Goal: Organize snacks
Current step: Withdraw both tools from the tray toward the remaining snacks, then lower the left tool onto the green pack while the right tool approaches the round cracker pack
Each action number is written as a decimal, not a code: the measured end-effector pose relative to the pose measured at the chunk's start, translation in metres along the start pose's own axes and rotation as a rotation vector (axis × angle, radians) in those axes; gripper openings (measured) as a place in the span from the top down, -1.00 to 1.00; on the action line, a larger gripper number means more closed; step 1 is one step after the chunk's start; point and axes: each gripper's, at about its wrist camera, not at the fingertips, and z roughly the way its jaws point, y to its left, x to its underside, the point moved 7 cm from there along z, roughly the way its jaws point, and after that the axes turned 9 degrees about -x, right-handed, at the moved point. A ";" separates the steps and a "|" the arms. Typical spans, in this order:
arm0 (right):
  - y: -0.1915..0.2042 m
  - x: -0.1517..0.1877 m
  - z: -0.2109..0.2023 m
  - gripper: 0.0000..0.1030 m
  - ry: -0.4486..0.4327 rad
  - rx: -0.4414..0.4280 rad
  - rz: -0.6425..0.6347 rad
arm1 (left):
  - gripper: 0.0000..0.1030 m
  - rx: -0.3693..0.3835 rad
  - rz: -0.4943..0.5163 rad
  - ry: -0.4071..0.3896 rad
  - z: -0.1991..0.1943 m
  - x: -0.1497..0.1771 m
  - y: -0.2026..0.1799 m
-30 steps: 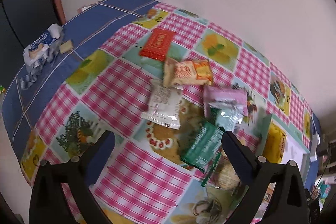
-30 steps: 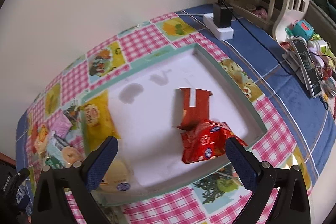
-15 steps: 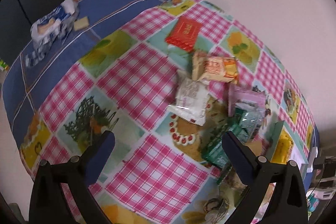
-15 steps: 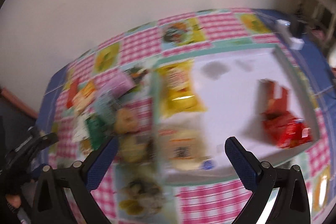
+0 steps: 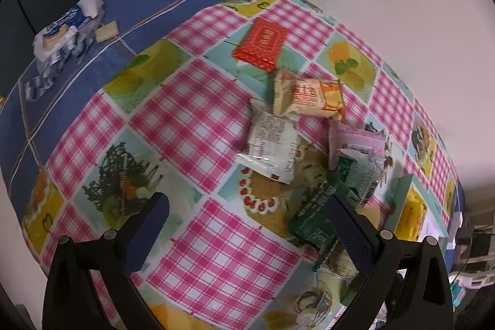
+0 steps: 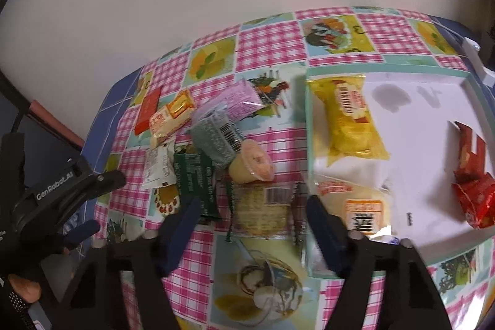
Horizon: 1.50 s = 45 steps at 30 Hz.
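Note:
Loose snacks lie on the checked tablecloth: a red packet (image 5: 261, 44), a beige-orange packet (image 5: 309, 98), a white packet (image 5: 272, 144), a pink packet (image 5: 355, 141) and a dark green packet (image 5: 315, 215). My left gripper (image 5: 247, 221) hangs open over bare cloth in front of them, holding nothing. My right gripper (image 6: 253, 221) hovers over a clear packet with a round cake (image 6: 263, 209); its jaws are closing, and the pads do not touch the packet. A jelly cup (image 6: 252, 163) sits just beyond. The white tray (image 6: 306, 119) holds a yellow packet (image 6: 346, 119), an orange-labelled packet (image 6: 352, 200) and red packets (image 6: 473, 184).
A tissue pack (image 5: 62, 33) lies on the blue cloth at the far left. A white power strip (image 6: 476, 57) sits behind the tray. A plain wall borders the table's far side. The left gripper (image 6: 96, 206) and a gloved hand (image 6: 21, 289) show at the left edge.
My right gripper has swung left, from over the tray to the pile beside it, and its jaws have narrowed. The left gripper has drifted slightly and stays open.

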 end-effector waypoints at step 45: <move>-0.015 0.004 0.040 -0.13 0.118 0.051 0.032 | 0.06 0.071 0.174 0.129 0.065 0.014 -0.064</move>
